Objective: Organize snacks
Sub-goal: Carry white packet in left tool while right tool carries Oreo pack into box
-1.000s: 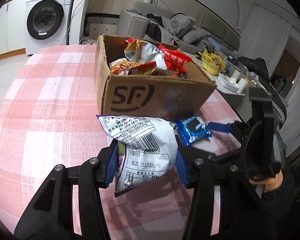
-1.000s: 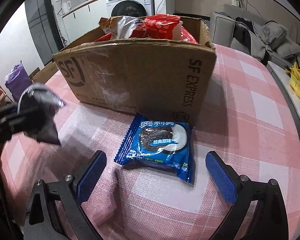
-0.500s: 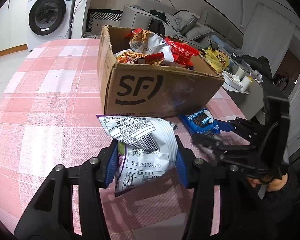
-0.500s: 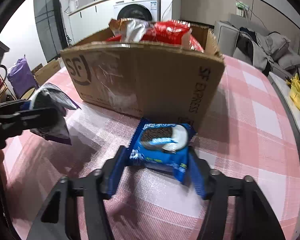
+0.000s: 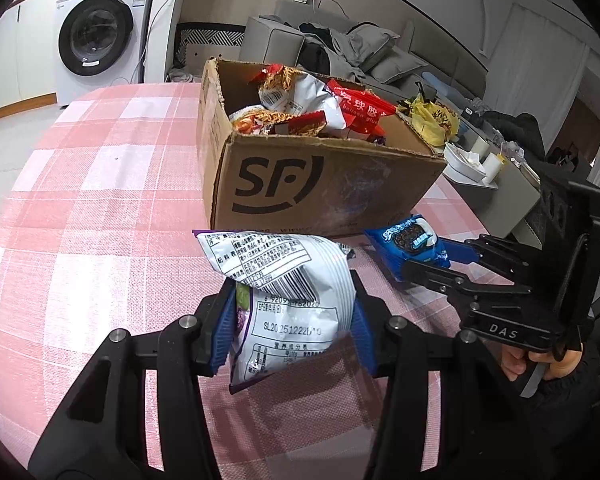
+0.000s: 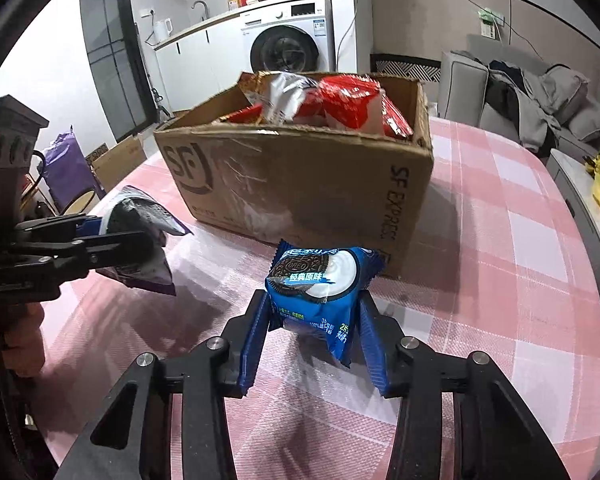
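Observation:
My left gripper [image 5: 292, 330] is shut on a white and purple snack bag [image 5: 284, 292], held above the pink checked tablecloth in front of the cardboard SF box [image 5: 320, 184]. The box holds several red and white snack bags [image 5: 300, 100]. My right gripper [image 6: 314, 330] is shut on a blue Oreo packet [image 6: 320, 284], lifted off the table near the box's corner [image 6: 396, 200]. The Oreo packet also shows in the left wrist view [image 5: 410, 242], and the white bag shows in the right wrist view [image 6: 140, 236].
The round table [image 5: 100, 200] has a pink checked cloth. A washing machine [image 5: 100, 32] stands behind on the left, a grey sofa [image 5: 360, 52] behind the box. A side table with bowls and a yellow bag [image 5: 436, 120] is at the right.
My right gripper has closed on the Oreo packet and lifted it off the table. My left gripper has kept hold of the white bag and risen a little.

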`<state>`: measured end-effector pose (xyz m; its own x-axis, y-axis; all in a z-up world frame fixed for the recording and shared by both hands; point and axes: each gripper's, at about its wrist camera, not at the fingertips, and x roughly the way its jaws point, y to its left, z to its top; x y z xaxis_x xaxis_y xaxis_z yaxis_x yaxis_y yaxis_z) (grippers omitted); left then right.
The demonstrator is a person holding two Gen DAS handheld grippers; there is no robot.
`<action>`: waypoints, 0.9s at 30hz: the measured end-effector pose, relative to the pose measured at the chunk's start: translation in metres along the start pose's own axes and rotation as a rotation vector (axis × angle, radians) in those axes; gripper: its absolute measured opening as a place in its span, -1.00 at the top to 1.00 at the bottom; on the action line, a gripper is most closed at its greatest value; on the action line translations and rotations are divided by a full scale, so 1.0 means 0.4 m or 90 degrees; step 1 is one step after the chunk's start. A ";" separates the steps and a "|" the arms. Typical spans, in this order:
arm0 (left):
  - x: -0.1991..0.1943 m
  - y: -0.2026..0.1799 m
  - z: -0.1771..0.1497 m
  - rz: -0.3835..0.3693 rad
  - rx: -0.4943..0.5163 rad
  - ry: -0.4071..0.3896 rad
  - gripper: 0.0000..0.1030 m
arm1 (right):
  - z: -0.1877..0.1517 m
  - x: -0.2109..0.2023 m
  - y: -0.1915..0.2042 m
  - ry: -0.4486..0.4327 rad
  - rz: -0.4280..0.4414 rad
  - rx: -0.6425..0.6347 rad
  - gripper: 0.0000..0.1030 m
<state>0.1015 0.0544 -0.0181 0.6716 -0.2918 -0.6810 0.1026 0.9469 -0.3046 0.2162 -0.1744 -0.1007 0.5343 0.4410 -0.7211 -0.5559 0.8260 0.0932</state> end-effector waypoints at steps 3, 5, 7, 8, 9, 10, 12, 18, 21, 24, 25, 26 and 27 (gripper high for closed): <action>-0.011 0.001 0.003 0.000 -0.001 -0.008 0.10 | 0.002 -0.013 0.015 -0.006 0.001 -0.007 0.15; -0.022 0.003 0.005 0.001 0.001 -0.014 0.10 | 0.003 -0.028 0.029 -0.014 0.004 -0.010 0.15; -0.035 0.003 0.009 0.000 0.002 -0.023 0.10 | 0.009 -0.048 0.038 -0.025 0.006 -0.014 0.15; -0.039 0.004 0.010 0.000 0.002 -0.025 0.10 | 0.012 -0.057 0.042 -0.029 0.007 -0.015 0.15; -0.045 0.004 0.013 0.000 0.002 -0.028 0.10 | 0.013 -0.065 0.046 -0.034 0.009 -0.015 0.15; -0.053 0.003 0.013 -0.001 0.002 -0.032 0.10 | 0.013 -0.077 0.048 -0.040 0.012 -0.013 0.15; -0.068 0.002 0.017 -0.001 0.002 -0.041 0.10 | 0.014 -0.097 0.054 -0.052 0.016 -0.009 0.15; -0.114 -0.017 0.028 -0.006 0.013 -0.067 0.10 | 0.031 -0.157 0.067 -0.086 0.018 -0.008 0.15; -0.139 -0.027 0.035 -0.006 0.019 -0.082 0.10 | 0.043 -0.184 0.061 -0.104 0.017 -0.004 0.15; -0.160 -0.031 0.051 -0.008 0.022 -0.096 0.10 | 0.055 -0.205 0.053 -0.122 0.014 0.002 0.15; -0.164 -0.034 0.060 -0.008 0.022 -0.101 0.10 | 0.059 -0.210 0.052 -0.126 0.014 0.004 0.15; -0.170 -0.034 0.070 -0.009 0.021 -0.105 0.10 | 0.064 -0.220 0.050 -0.132 0.014 0.008 0.15; -0.174 -0.036 0.079 -0.011 0.020 -0.109 0.10 | 0.070 -0.226 0.049 -0.136 0.012 0.011 0.15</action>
<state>0.0767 0.0655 0.0547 0.7845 -0.2832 -0.5516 0.1361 0.9466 -0.2924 0.1747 -0.1883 -0.0145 0.6477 0.5201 -0.5567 -0.5577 0.8215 0.1186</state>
